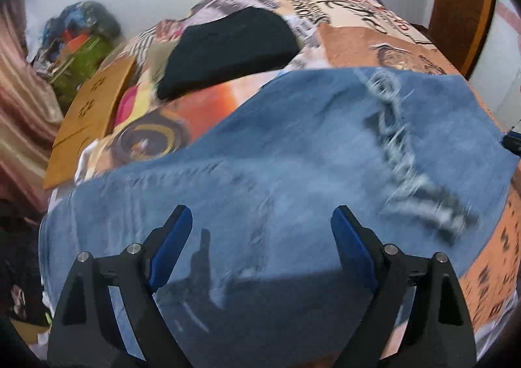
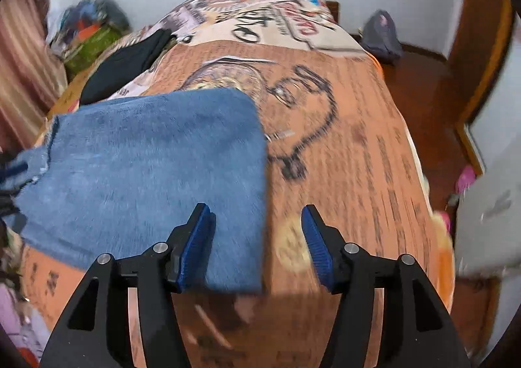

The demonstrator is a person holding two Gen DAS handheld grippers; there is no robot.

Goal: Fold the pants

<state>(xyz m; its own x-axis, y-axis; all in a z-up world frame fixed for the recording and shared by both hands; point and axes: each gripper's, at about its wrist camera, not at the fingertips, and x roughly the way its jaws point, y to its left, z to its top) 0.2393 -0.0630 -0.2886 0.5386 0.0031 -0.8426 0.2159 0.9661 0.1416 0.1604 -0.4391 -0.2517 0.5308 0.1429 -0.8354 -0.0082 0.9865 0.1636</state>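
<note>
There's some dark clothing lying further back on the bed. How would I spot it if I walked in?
Start with the bed, covered by an orange printed bedspread. The blue jeans lie spread across its near end; look past them toward the white wall, on the left side. There sits the black folded garment, the only plain dark piece there, with no print and no faded denim.

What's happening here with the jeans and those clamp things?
A person is folding blue jeans on a bed with a printed orange bedspread, one handheld gripper per hand. Both the left gripper and the right gripper are open above the denim, holding nothing. Black clothing lies further back.
</note>
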